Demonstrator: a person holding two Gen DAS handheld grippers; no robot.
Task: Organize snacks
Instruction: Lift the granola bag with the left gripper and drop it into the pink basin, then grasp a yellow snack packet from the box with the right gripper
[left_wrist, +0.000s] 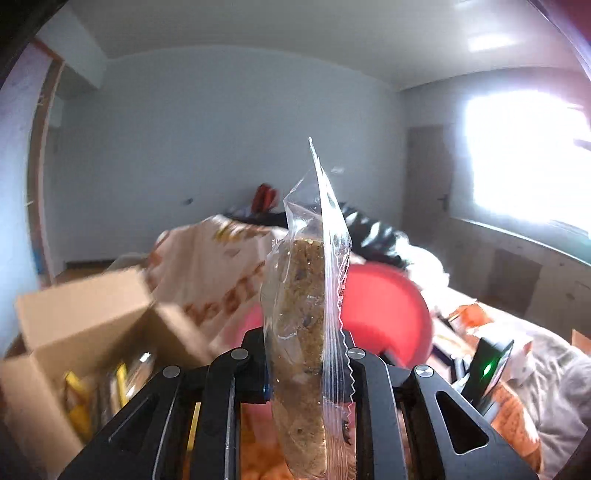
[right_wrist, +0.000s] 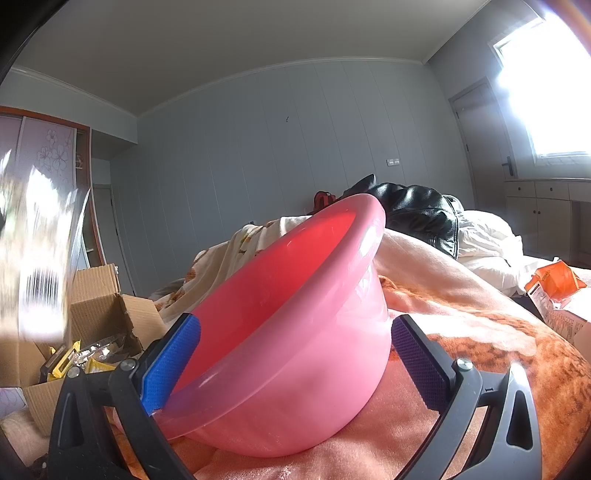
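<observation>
The left gripper (left_wrist: 306, 365) is clamping a clear crinkly snack packet (left_wrist: 308, 295), its long axis standing upright with the serrated seal pointing to the ceiling. The right gripper (right_wrist: 295, 354) is standing wide apart around the tilted, smooth pink plastic basin (right_wrist: 295, 332) on the fuzzy orange blanket (right_wrist: 517, 350).

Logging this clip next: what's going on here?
A person is sorting snacks on a bed. The left gripper is shut on a clear-wrapped snack bar, held upright. The right gripper is open around a tilted pink basin. A cardboard box holding more packets sits to the left.
</observation>
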